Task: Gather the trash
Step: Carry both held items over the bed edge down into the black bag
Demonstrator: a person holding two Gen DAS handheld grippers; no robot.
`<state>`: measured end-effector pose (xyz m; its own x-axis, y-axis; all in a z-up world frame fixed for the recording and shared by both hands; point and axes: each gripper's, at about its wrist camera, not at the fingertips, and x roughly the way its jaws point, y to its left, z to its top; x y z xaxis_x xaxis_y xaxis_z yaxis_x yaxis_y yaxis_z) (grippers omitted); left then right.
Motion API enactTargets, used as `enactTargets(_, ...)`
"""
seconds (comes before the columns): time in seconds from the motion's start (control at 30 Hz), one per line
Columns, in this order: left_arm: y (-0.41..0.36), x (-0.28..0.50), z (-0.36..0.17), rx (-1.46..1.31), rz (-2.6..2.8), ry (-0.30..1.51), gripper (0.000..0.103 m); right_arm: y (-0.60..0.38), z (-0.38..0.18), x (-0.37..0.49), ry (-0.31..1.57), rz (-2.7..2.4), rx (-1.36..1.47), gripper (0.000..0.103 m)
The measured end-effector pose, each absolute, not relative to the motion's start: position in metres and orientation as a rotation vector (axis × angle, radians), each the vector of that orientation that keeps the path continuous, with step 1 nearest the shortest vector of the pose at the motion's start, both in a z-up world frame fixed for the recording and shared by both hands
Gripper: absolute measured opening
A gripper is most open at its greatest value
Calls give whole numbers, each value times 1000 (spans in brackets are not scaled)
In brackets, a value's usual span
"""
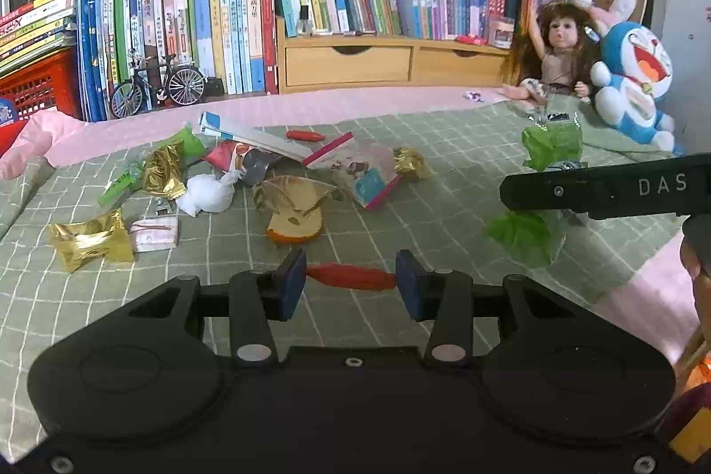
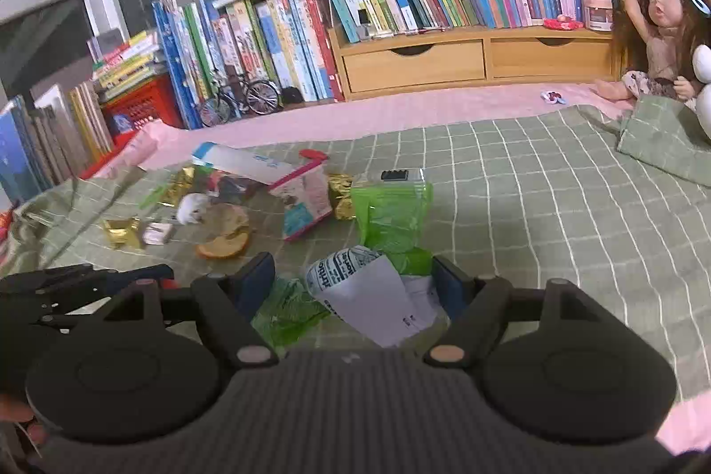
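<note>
My left gripper is shut on a twisted red wrapper, which spans end to end between its blue pads, low over the green checked cloth. My right gripper is shut on a crumpled green plastic bag with a printed white paper tucked in it. In the left wrist view its finger crosses the bag. A trash pile lies to the left: gold wrappers, a white tissue wad, an apple slice and a pink-edged packet.
Rows of books and a wooden drawer shelf line the back. A doll and a blue plush toy sit at the right. A model bicycle and a red crate stand at the back left.
</note>
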<state>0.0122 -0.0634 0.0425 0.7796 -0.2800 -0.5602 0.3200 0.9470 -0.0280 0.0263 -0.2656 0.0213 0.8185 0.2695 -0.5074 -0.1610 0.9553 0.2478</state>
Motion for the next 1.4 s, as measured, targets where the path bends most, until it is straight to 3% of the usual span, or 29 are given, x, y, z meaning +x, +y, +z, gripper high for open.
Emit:
enactTargets(0.9, -12, -117, 49, -3, -392, 601, 42, -228, 10, -102, 580, 328, 239, 77)
enactTargets(1.4, 3, -173, 8, -2, -435, 770, 42, -212, -47, -139, 871, 392, 256, 77)
